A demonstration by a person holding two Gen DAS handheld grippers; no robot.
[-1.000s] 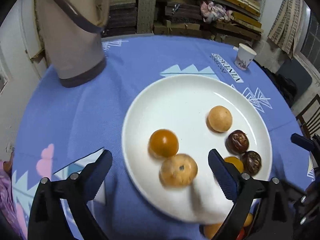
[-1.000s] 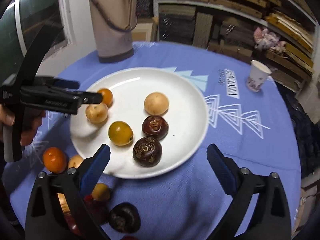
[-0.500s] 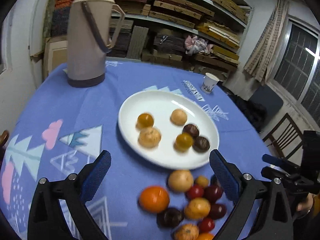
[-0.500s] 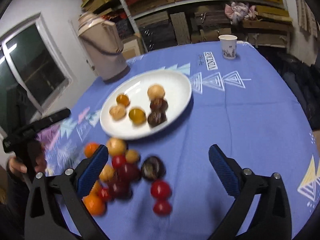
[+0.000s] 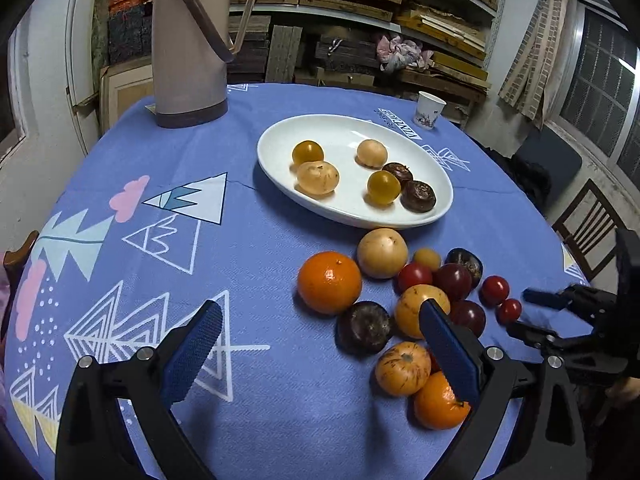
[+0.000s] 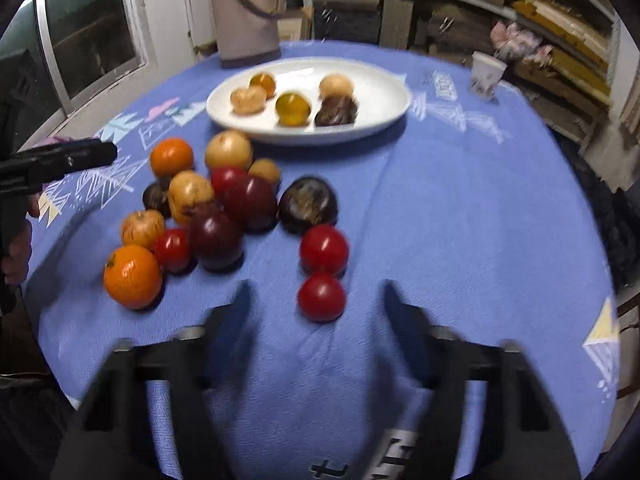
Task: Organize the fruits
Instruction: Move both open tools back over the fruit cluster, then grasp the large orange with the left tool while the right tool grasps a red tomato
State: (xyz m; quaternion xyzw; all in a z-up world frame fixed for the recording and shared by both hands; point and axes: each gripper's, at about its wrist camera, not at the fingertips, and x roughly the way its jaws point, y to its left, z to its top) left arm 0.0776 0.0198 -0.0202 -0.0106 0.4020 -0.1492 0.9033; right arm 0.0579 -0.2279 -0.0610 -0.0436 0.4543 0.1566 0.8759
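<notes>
A white plate (image 5: 276,142) (image 6: 384,80) on the blue tablecloth holds several fruits: yellow, tan and dark brown. In front of it lies a loose pile: an orange (image 5: 329,282) (image 6: 171,157), a tan fruit (image 5: 382,253), dark plums, and two red tomatoes (image 6: 323,249) (image 6: 321,297). My left gripper (image 5: 316,332) is open and empty, low over the cloth left of the pile. My right gripper (image 6: 316,300) is open and empty, its fingers blurred, just behind the nearer red tomato. It also shows at the right in the left wrist view (image 5: 532,312).
A beige thermos (image 5: 188,40) (image 6: 244,12) stands at the table's far side. A paper cup (image 5: 428,110) (image 6: 486,76) stands beyond the plate. Shelves with stacked boards fill the back wall. A chair (image 5: 588,232) stands right of the table.
Both grippers have drawn back from the plate toward the near table edge. The fruit pile has come into view. The right gripper has dropped close behind the two red tomatoes.
</notes>
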